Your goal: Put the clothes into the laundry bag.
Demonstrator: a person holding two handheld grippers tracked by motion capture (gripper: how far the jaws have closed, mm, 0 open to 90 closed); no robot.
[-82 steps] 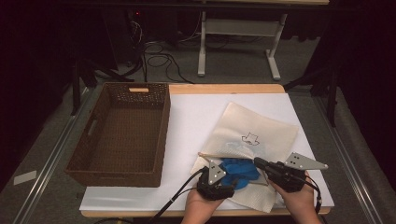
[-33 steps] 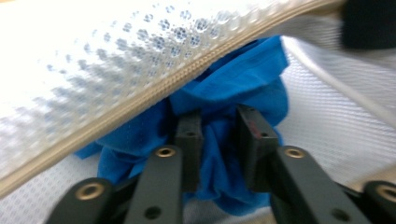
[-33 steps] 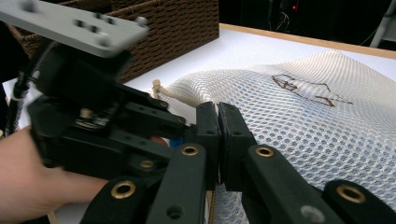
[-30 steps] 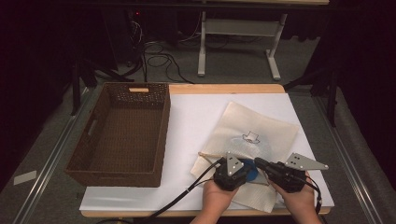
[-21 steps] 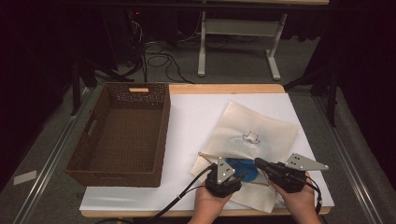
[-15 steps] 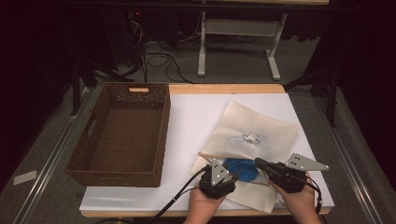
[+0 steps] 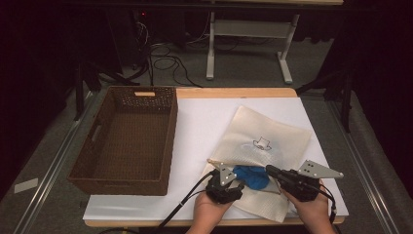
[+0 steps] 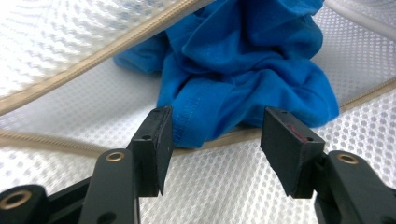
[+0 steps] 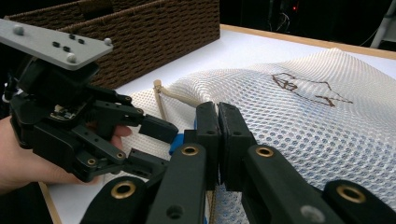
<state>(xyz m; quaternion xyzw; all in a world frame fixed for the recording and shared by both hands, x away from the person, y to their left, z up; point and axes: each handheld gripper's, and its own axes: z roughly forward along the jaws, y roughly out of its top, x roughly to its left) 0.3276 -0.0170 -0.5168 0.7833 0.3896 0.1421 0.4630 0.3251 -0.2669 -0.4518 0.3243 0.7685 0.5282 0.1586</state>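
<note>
While the left gripper (image 7: 233, 187) spreads and the right gripper (image 7: 271, 170) pinches mesh bag (image 7: 272, 141), white table (image 7: 204, 122) meets dark floor (image 7: 243, 68).

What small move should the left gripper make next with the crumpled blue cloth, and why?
Probably push the left gripper forward and close: its jaws, just opening, stand either side of the crumpled blue cloth at the white mesh laundry bag mouth, which the right gripper pinches.

The basket (image 7: 127, 138) sits left of the mesh bag (image 7: 265, 146), whose mouth apparently holds the cloth (image 7: 251, 177).
</note>
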